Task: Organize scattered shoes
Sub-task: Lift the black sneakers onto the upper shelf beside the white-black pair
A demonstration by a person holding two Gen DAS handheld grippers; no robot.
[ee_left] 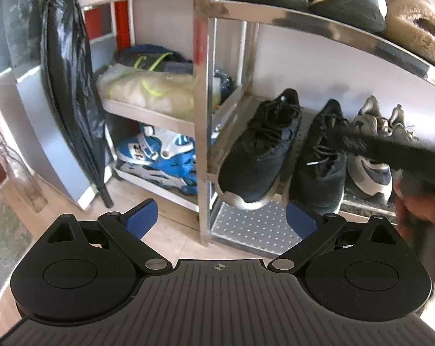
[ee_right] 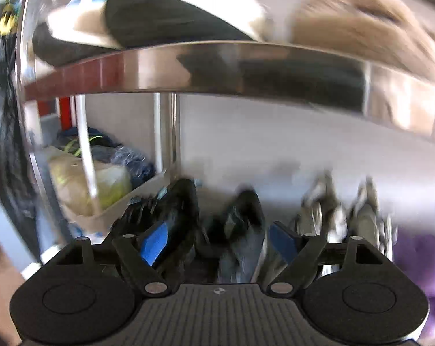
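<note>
Left wrist view: your left black sneaker (ee_left: 260, 147) overhangs the shelf (ee_left: 255, 225) edge, toe tilted out.
Both the left gripper (ee_left: 220, 219) and right gripper (ee_right: 217, 242) stand apart, holding nothing; brush that sneaker while backing the right one out and it may tip to the floor.

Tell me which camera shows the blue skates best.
The left wrist view. The blue skates sit sharp and well lit on the low shelf of the side rack, under the bagged bundle. The right wrist view is motion-blurred and shows the bundle but no skates; that low shelf is out of its sight.
</note>
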